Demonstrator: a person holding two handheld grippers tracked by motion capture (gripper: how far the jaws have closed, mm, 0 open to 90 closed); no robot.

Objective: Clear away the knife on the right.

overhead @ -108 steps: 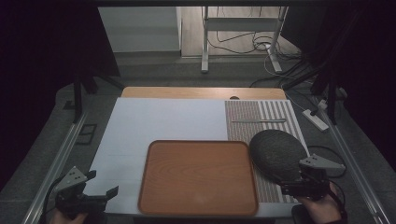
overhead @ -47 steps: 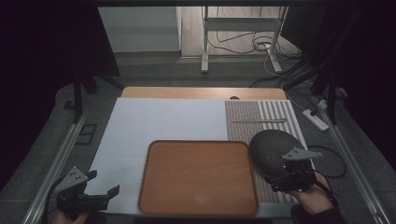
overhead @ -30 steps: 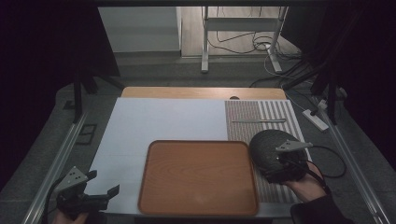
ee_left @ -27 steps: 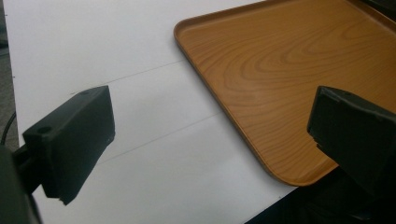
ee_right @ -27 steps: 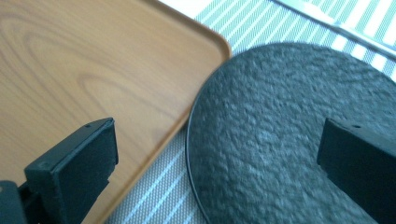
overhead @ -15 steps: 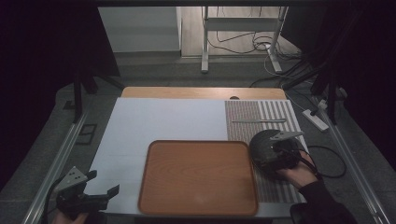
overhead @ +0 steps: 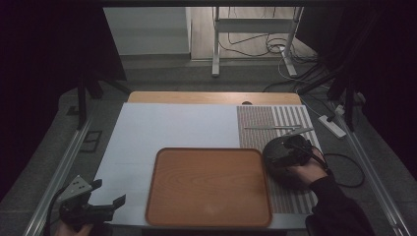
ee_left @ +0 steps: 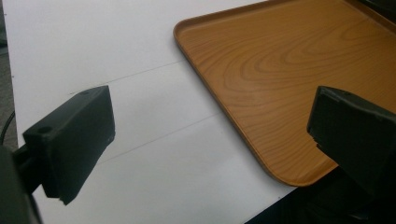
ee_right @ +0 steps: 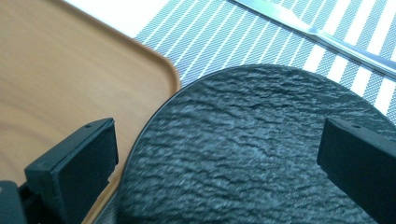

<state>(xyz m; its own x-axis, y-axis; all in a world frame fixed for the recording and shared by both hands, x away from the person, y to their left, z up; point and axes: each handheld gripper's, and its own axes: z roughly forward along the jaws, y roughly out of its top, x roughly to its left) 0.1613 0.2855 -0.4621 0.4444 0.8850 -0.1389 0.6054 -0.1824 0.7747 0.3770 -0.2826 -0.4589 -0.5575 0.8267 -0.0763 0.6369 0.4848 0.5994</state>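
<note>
A round dark slate plate (overhead: pixel 276 158) lies on the striped placemat (overhead: pixel 275 118), right beside the wooden tray (overhead: pixel 209 187). My right gripper (overhead: pixel 287 150) hovers low over the plate, held by a hand in a dark sleeve. Its jaws stand wide apart in the right gripper view, with the gripper (ee_right: pixel 215 172) open above the plate's rough surface (ee_right: pixel 243 140) and the tray's corner (ee_right: pixel 56 84) at the left. My left gripper (overhead: pixel 109 194) rests at the table's front left corner, open (ee_left: pixel 210 140) over the white mat (ee_left: pixel 93 56) next to the tray's edge (ee_left: pixel 289 70).
A metal knife (overhead: pixel 270 128) lies on the placemat behind the plate, and its blade (ee_right: pixel 327 37) crosses the stripes in the right gripper view. A white mat (overhead: pixel 172 128) covers the left of the table. A cable (overhead: pixel 344 167) trails off the right edge.
My right gripper has moved from the table's front right edge forward and left, over the dark plate. The left gripper has stayed put.
</note>
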